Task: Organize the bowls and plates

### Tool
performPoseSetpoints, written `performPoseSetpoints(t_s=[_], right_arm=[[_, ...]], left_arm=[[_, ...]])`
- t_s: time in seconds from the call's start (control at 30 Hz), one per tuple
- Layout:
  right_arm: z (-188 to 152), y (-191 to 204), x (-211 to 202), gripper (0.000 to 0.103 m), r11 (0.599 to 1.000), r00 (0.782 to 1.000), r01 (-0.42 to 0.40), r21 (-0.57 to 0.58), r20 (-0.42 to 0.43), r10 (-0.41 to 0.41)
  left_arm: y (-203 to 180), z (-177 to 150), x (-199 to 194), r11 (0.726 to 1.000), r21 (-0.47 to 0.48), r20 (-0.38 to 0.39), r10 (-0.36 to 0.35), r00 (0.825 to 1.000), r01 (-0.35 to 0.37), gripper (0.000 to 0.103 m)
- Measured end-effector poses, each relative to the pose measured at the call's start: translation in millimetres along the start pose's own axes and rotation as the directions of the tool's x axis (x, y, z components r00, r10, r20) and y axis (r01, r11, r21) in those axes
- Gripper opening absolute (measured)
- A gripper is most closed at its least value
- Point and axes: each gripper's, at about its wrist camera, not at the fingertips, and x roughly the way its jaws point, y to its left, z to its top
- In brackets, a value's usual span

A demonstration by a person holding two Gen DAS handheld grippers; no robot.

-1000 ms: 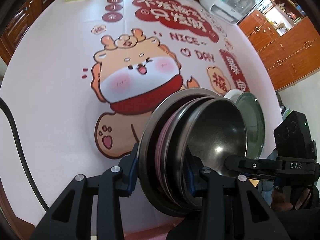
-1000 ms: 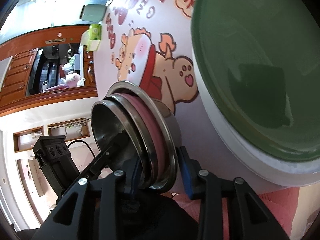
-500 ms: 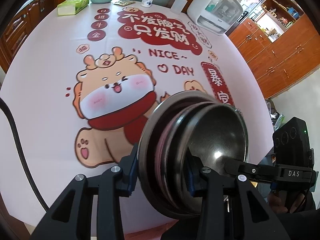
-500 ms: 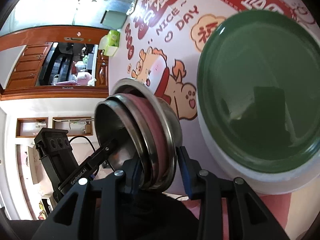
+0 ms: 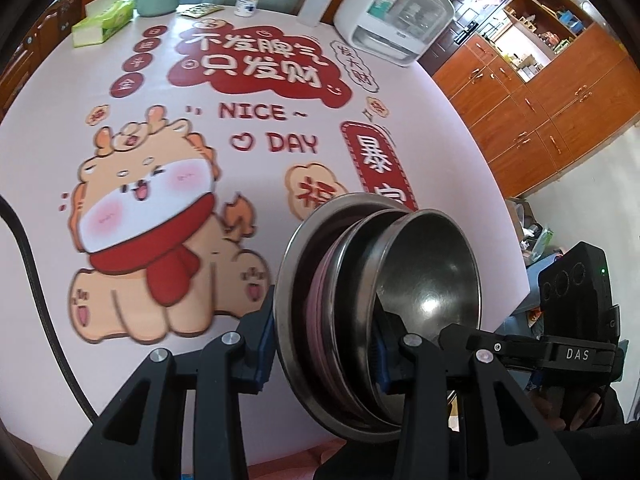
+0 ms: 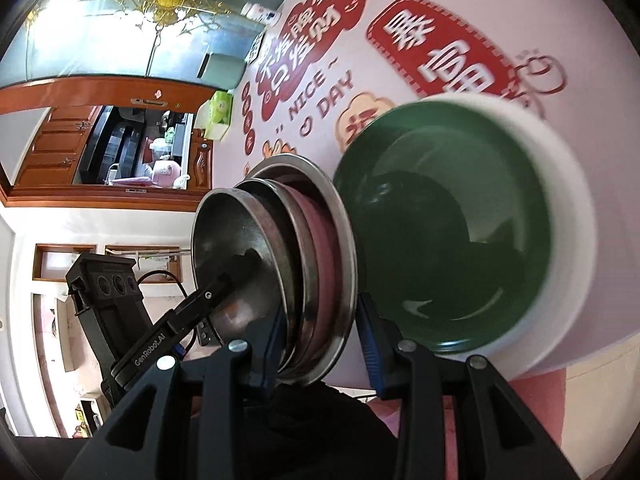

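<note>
Bowls of stainless steel, nested with a pink one between them into a single stack [image 5: 372,312], were carried on edge between two sets of tongs. The left gripper [image 5: 320,354] pinched the stack across its rims, one pad against the back of the outermost bowl and the other inside the innermost. The right gripper [image 6: 316,344] clamped the opposite side of the same stack; in its own view the right-hand pad looked slightly clear of the outer rim, though blur made that hard to judge. Just beyond the right tongs, to their right, sat a dark green plate [image 6: 444,232] resting in a white dish [image 6: 560,184] on the round pink table with its cartoon dragon cloth [image 5: 132,216]. Ahead of the left tongs the cloth lay bare.

The step in hand appeared to be the transport of the gathered bowls, tilted and held off the table. The next move would call for both grips to turn the stack level together, then lower it onto a chosen spot, likely beside or on the green plate, before either side let go.
</note>
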Motion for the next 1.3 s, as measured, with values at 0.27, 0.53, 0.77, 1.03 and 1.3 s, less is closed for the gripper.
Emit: performPoseSetpoints(t_s=[0.27, 0.53, 0.77, 1.03, 1.3], right_arm=[[13.6, -23.6, -29.9, 0.035, 0.998, 0.999, 0.052, -0.034, -0.003, -0.052], [24.8, -35.2, -37.0, 0.035, 0.978, 0.989, 0.139, -0.153, -0.037, -0.146], [32.8, -36.5, -31.6, 0.034, 0.943, 0.978, 0.184, -0.277, -0.042, -0.203], [49.4, -32.2, -23.4, 0.035, 0.924, 0.976, 0.192, -0.331, -0.038, -0.216], [49.1, -33.0, -22.3, 0.037, 0.927, 0.976, 0.206, -0.313, -0.007, -0.219]], left_arm=[[-38.3, -3.0, 26.7, 1.0, -0.012, -0.023, 0.005, 1.0, -0.005, 0.037], [-53.9, -14.6, 51.2, 0.996, -0.075, -0.051, 0.041, 0.998, -0.045, 0.037], [-54.3, -22.3, 66.7, 0.981, -0.177, -0.046, 0.079, 0.996, -0.086, 0.04], [-52.3, -17.6, 74.2, 0.961, -0.239, -0.043, 0.133, 0.99, -0.14, 0.041], [-58.0, -12.7, 77.3, 0.962, -0.182, -0.102, 0.185, 0.977, -0.201, 0.041]])
